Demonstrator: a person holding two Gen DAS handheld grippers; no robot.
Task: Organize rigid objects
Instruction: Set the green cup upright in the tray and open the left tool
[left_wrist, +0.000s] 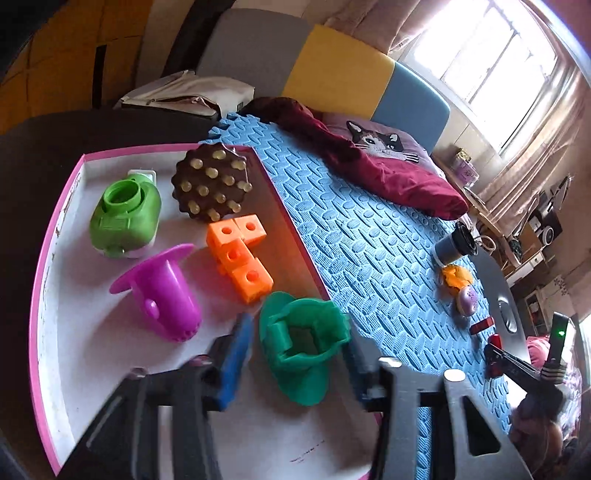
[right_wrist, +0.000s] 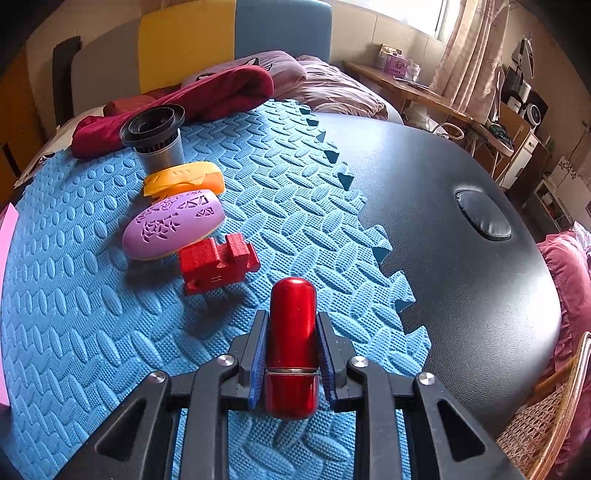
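The right hand-held gripper (right_wrist: 291, 354) is clenched on the red capsule (right_wrist: 292, 332), whose long axis runs straight out between the fingers, over the blue mat (right_wrist: 92, 332). The tray (left_wrist: 55, 229) lies well off to its left, where the left hand-held gripper (left_wrist: 295, 354), released, straddles the green cup (left_wrist: 301, 350).

In the left wrist view a tray (left_wrist: 55, 236) fills the left of the frame, holding a studded disc (left_wrist: 210, 182) at the top, a squat bottle-like piece (left_wrist: 125, 218) to its left, linked cubes (left_wrist: 240, 254) below the disc, a flanged cup (left_wrist: 162, 291) lower left, and a second flanged piece (left_wrist: 301, 347) at bottom centre. The mat (left_wrist: 369, 240) lies right of the tray. In the right wrist view, on the mat, a row runs from upper left toward centre: a cylinder (right_wrist: 157, 136), a wedge-like piece (right_wrist: 184, 181), an oval shell (right_wrist: 171, 227), a notched block (right_wrist: 216, 262), then a capsule (right_wrist: 291, 332) at bottom centre.
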